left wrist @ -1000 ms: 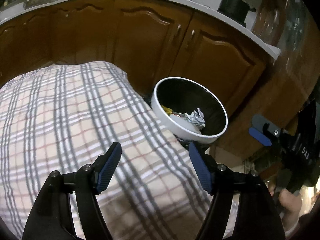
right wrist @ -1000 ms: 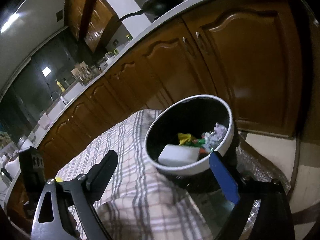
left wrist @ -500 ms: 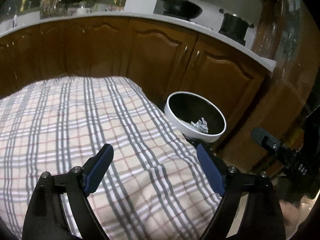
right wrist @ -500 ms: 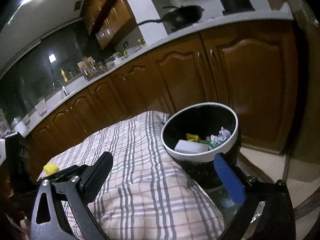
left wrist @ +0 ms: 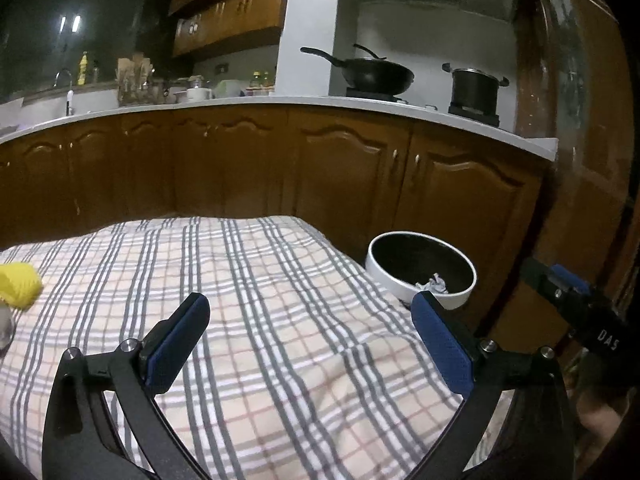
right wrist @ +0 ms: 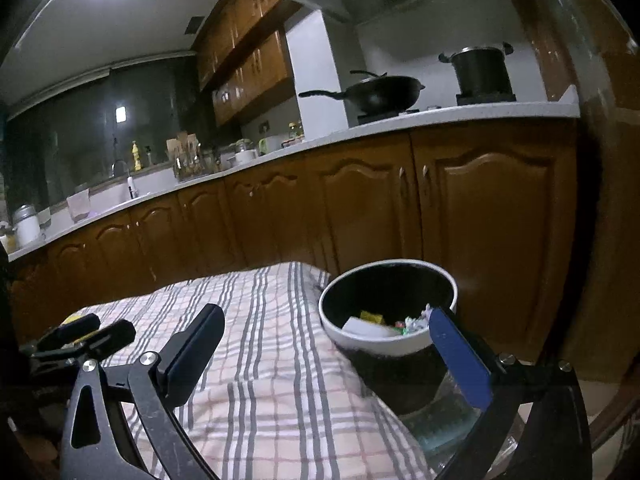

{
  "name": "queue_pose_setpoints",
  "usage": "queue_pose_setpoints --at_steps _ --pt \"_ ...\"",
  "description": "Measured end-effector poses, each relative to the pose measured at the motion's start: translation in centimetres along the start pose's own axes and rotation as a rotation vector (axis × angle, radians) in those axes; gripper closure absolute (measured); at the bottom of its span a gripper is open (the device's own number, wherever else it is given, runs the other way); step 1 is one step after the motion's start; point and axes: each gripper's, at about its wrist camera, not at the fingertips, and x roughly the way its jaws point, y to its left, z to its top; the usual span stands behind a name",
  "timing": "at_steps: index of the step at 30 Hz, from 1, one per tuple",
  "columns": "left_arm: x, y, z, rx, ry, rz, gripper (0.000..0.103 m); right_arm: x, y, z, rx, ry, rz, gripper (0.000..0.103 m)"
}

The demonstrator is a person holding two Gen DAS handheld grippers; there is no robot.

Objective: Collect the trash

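Note:
A white bin (left wrist: 383, 276) with a black inside stands at the far right corner of the checked tablecloth (left wrist: 260, 280). Crumpled paper (left wrist: 434, 282) lies in it. The right wrist view shows the bin (right wrist: 384, 345) holding a white piece (right wrist: 362, 327), a yellow wrapper (right wrist: 371, 316) and crumpled paper (right wrist: 416, 322). My left gripper (left wrist: 310, 304) hovers over the cloth, its jaws opening with nothing between them. My right gripper (right wrist: 326, 314) stands open and empty in front of the bin. A yellow lump (left wrist: 18, 284) lies at the cloth's left edge.
Brown kitchen cabinets (left wrist: 320, 176) run behind the table under a white counter with a wok (left wrist: 376, 74) and a pot (left wrist: 476, 88). A tall wooden cupboard (left wrist: 580, 120) stands to the right. My left gripper (right wrist: 96, 330) shows low on the left.
Both grippers have drawn back from the bin and tipped upward, so the bin looks smaller. The left jaws have spread wider. The yellow lump has come into view at left.

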Motion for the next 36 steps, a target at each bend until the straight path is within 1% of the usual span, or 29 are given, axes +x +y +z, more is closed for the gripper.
queue_pose_setpoints --at_steps 3,11,19,36 --pt "0.2 0.1 -0.5 0.001 0.016 0.019 0.0 0.1 0.1 -0.6 0.001 0.002 -0.003 0.0" --pt "-0.1 0.3 -1.1 0.015 0.007 0.06 0.0 -0.7 0.5 -0.9 -0.025 -0.018 -0.027 0.0" --pt "-0.4 0.2 -1.5 0.015 0.008 0.069 0.0 -1.5 0.8 -1.0 -0.045 -0.044 -0.034 0.0" --pt "-1.3 -0.1 -1.3 0.027 -0.016 0.117 0.0 -1.8 1.2 -1.1 -0.062 -0.044 -0.021 0.0"
